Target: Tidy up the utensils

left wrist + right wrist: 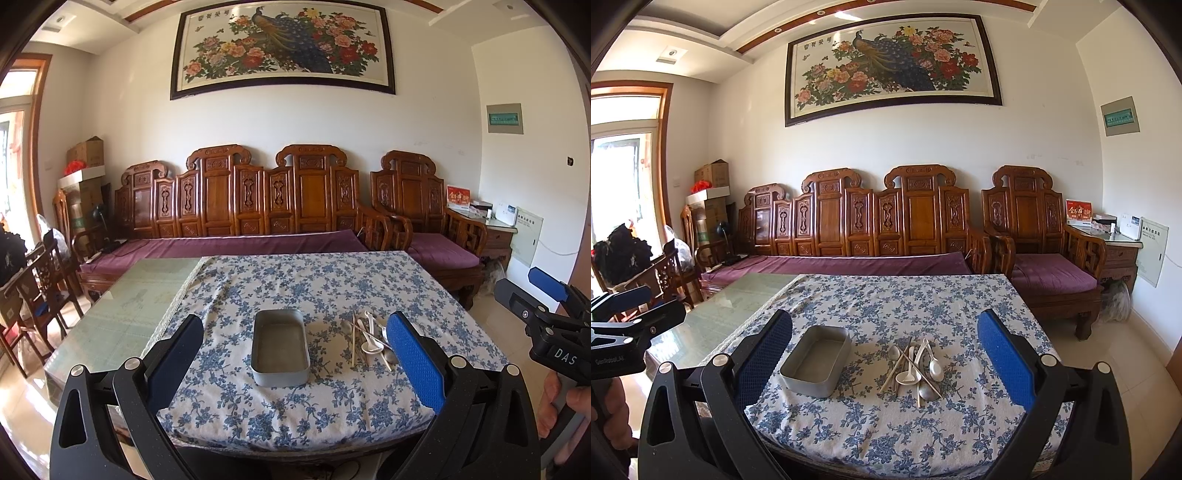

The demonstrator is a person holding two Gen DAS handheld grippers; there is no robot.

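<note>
A grey metal tray point(280, 347) stands empty on the blue-flowered tablecloth point(295, 288); it also shows in the right wrist view point(817, 365). To its right lies a pile of utensils point(369, 338): metal spoons, white ceramic spoons and chopsticks, crossed over each other, also in the right wrist view point(916, 369). My left gripper point(295, 354) is open and empty, held back from the table's near edge, facing the tray. My right gripper point(884, 354) is open and empty, also held back, facing the pile. Each gripper shows at the edge of the other's view.
The table's left part is bare glass point(122, 310). A carved wooden sofa point(240, 206) with purple cushions stands behind the table, an armchair point(424, 221) to its right. Wooden chairs point(40, 291) stand at the left. Cardboard boxes point(86, 173) are stacked in the far left corner.
</note>
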